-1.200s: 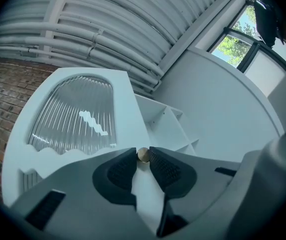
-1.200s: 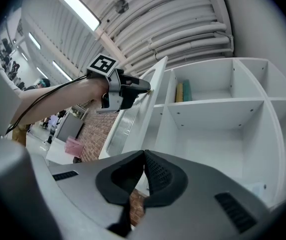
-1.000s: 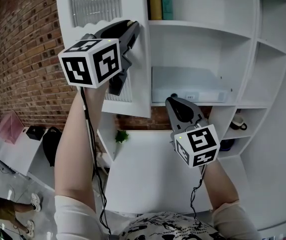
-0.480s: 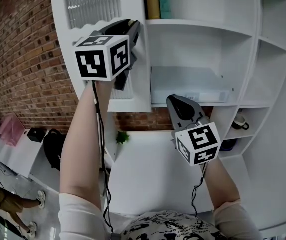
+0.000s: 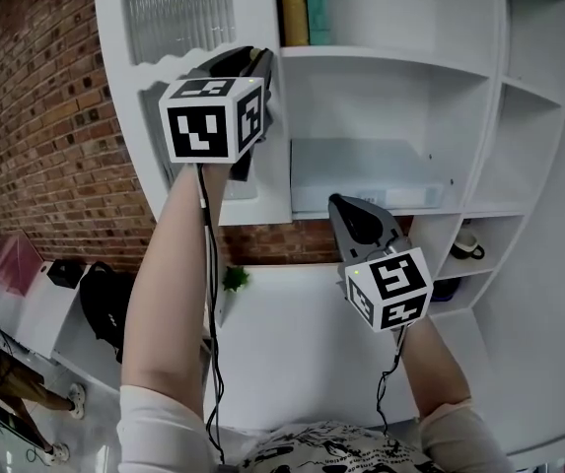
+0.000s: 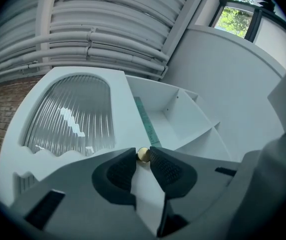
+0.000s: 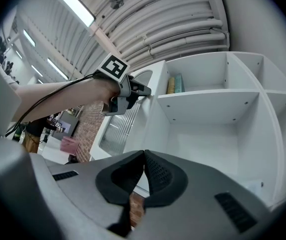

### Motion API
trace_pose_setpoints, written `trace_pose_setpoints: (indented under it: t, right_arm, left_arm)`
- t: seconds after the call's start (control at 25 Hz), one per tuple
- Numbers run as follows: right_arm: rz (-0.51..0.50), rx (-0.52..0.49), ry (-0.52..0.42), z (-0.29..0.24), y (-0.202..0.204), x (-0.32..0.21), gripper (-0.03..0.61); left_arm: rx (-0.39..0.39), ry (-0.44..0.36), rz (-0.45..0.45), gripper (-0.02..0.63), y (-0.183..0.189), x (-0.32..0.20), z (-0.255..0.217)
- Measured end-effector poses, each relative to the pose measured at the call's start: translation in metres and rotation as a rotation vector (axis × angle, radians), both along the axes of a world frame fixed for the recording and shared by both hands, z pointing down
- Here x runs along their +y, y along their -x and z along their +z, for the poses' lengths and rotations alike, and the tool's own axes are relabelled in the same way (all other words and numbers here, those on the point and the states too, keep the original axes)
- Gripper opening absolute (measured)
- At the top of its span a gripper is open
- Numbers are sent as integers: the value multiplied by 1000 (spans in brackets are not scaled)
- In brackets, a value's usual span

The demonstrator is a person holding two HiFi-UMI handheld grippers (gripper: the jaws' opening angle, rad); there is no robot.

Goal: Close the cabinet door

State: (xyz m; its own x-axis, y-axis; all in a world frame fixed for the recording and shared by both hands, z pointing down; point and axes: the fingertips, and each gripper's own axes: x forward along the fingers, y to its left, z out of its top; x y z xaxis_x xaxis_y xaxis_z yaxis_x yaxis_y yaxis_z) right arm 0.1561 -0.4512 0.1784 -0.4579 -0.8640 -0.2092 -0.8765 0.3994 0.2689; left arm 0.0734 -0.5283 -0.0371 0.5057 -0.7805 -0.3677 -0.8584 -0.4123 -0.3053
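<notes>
The white cabinet door [image 5: 178, 13] with its ribbed glass pane stands partly open at the left of the white shelf unit [image 5: 390, 67]. My left gripper [image 5: 252, 62] is raised at the door's right edge. In the left gripper view its jaws [image 6: 143, 156] are shut on the door's small brass knob [image 6: 143, 154], beside the ribbed pane [image 6: 73, 114]. My right gripper [image 5: 339, 205] hangs lower, in front of the shelf unit, apart from the door. Its pads [image 7: 143, 156] meet with nothing between them. The right gripper view also shows the left gripper [image 7: 142, 90] at the door [image 7: 120, 129].
Upright books [image 5: 302, 3] stand on the top shelf and a flat grey box [image 5: 361, 170] lies on the one below. A mug [image 5: 467, 244] sits in a lower right compartment. A white table [image 5: 292, 333] with a small plant [image 5: 233, 279] lies below. A brick wall [image 5: 35, 116] runs along the left.
My left gripper has moved to the right with the knob in its jaws, and the door has swung closer to the shelf unit. The right gripper has stayed in place.
</notes>
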Motion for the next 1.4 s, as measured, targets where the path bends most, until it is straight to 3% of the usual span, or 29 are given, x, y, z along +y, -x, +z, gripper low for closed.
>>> trace_pose_setpoints:
  t: [0.44, 0.56, 0.68, 0.76, 1.04, 1.4]
  right_arm:
    - [9, 31, 21, 11, 2, 3, 15]
    - [12, 37, 35, 17, 3, 4, 15]
    - [7, 38, 36, 25, 7, 10, 15]
    - [5, 42, 29, 30, 10, 16, 15]
    - [16, 54, 27, 48, 20, 33, 15]
    - [31, 1, 82, 80, 20, 41, 15]
  left_arm:
    - [11, -103, -30, 100, 4, 11, 2]
    - [4, -79, -26, 96, 9, 16, 7]
    - [-24, -64, -22, 29, 11, 26, 22]
    - [-33, -65, -11, 17, 15, 37, 33]
    - [-33, -45, 39, 14, 37, 69, 80]
    - [-83, 44, 47, 14, 55, 85, 172]
